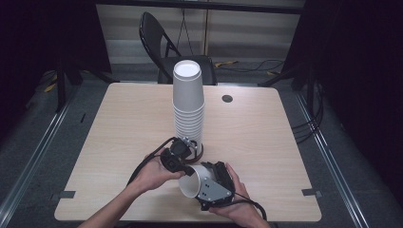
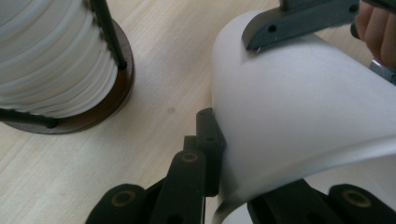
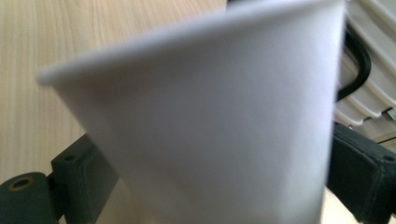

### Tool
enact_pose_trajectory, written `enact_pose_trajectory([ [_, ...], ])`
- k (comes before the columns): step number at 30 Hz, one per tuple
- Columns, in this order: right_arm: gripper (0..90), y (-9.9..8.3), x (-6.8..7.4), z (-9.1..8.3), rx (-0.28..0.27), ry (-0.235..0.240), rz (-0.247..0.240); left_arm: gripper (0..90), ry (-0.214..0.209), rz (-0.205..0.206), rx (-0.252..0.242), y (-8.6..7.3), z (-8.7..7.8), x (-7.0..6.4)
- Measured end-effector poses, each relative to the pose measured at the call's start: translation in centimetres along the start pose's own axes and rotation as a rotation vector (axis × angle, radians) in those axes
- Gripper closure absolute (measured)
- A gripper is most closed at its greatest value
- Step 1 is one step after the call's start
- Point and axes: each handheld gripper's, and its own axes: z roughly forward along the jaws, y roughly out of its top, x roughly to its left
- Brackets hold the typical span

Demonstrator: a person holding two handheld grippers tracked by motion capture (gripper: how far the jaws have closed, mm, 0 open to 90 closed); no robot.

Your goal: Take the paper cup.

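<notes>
Passing a paper cup [image 1: 192, 183]: right hand-held gripper [image 1: 209, 183] pinches its wall, left hand-held gripper [image 1: 183, 164] clamps the rim; next, restack on cup stack [image 1: 188, 102].

Loose paper cup [image 1: 192, 183]: plain white, no print, matte. Cup stack [image 1: 188, 102]: white too, w/ grey shading down the sides. Holder base [image 2: 100, 105]: dark brown, black rods. Table [image 1: 119, 123]: pale wood grain, beige. Both grippers [image 1: 177, 156] [image 1: 215, 183]: black; right one has grey plate. Chair [image 1: 164, 45] behind: black.

Table [image 1: 119, 142] evenly lit, surroundings dark; close white cup [image 3: 210, 116] blurred.
</notes>
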Motion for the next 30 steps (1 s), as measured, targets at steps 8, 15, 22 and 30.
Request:
enact_pose_trajectory([
  [8, 7.1, 0.6, 0.3, 0.2, -0.019, -0.022, -0.022, 86.7, -0.024, -0.015, -0.004, 0.1, 0.0, 0.0],
  [15, 7.0, 0.7, 0.5, 0.3, -0.030, -0.024, -0.022, 86.6, -0.034, -0.035, -0.004, 0.2, 0.3, 0.0],
  [22, 7.5, 1.2, 0.7, 0.3, -0.066, -0.023, -0.038, 86.8, -0.031, -0.040, 0.015, 0.3, 0.9, -0.1],
  [30, 9.4, 1.2, 0.6, 0.0, -0.073, -0.008, -0.017, 86.7, -0.039, -0.068, -0.013, 0.1, 1.0, 0.0],
])
